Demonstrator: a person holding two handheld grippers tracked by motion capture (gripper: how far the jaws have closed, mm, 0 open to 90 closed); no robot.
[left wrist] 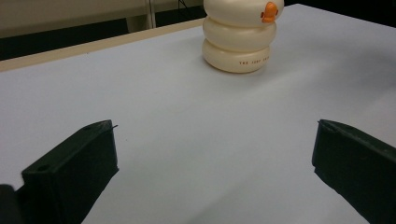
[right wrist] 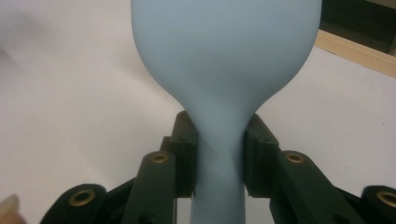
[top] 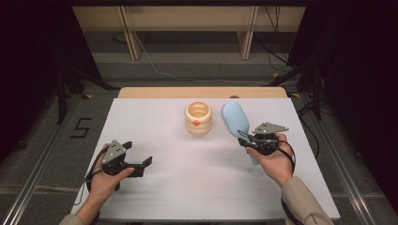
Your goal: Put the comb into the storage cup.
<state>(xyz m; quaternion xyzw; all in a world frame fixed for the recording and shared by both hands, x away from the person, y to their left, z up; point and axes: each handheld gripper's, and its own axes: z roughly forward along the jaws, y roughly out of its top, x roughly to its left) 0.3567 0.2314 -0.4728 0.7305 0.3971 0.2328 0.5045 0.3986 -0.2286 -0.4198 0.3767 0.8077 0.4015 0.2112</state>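
Observation:
A light blue hairbrush (top: 235, 119) is held on the right side of the table, its head tilted up toward the far edge. My right gripper (top: 253, 138) is shut on its neck; in the right gripper view the hairbrush (right wrist: 224, 51) has both jaws pressed against its narrow handle. A cream ribbed cup with an orange mark (top: 198, 118) stands upright near the table's middle back, left of the brush head. My left gripper (top: 141, 164) rests open at the front left, nothing between its jaws. The left gripper view faces the cup (left wrist: 240, 35) across bare table.
The white table top (top: 187, 164) has a wooden strip (top: 202, 92) along its far edge. Beyond it, table legs and cables lie on the floor. A "5" marking (top: 80, 127) is on the floor at the left.

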